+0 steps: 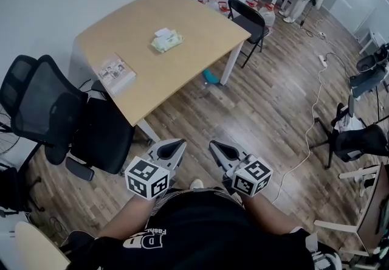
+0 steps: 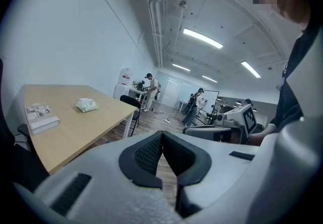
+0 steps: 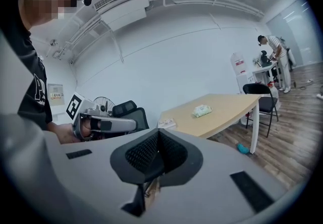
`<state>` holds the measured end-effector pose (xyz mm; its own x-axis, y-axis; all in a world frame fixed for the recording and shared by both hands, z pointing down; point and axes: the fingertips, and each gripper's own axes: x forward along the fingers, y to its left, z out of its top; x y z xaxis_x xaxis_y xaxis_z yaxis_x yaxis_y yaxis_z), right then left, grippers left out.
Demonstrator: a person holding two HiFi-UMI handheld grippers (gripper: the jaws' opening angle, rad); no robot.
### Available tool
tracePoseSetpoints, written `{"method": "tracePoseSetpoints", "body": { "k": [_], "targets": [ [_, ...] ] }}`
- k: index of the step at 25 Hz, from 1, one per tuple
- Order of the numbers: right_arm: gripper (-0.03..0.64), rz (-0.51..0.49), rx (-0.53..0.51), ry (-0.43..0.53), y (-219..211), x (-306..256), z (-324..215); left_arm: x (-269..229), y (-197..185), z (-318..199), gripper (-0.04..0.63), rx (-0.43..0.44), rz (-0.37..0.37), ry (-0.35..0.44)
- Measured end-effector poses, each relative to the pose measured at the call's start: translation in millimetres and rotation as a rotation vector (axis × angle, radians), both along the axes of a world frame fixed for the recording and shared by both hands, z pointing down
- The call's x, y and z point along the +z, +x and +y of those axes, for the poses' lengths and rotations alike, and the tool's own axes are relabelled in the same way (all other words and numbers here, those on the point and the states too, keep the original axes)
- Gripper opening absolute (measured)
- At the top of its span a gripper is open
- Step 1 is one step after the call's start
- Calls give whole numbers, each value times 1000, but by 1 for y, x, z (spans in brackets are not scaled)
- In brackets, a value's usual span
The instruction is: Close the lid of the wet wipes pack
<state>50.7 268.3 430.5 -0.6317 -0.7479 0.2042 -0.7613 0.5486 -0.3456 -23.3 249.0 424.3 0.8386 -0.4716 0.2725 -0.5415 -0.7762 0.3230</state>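
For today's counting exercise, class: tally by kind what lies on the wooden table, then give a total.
Wet wipes pack: 1
Book: 1
Total: 2

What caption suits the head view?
Left gripper and right gripper, both shut, held short of the table bearing the wet wipes pack.

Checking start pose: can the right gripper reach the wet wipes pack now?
Probably not. The right gripper is held by the body, over the floor, well short of the table where the wet wipes pack lies. Open floor lies between.
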Motion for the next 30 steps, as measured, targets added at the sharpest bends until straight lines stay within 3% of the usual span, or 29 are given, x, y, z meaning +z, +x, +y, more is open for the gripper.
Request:
{"method": "tracePoseSetpoints", "body": {
  "k": [4,16,30],
  "targets": [
    [0,-18,13,-17,14,8,-5,3,19,-3,18,18,-7,-5],
    [0,-18,-1,-53,19,17,-33,19,14,-34,18,-15,-25,-57],
    [0,8,-30,-84,18,27,-130,28,16,-141,18,-17,-25,-76]
  ]
}}
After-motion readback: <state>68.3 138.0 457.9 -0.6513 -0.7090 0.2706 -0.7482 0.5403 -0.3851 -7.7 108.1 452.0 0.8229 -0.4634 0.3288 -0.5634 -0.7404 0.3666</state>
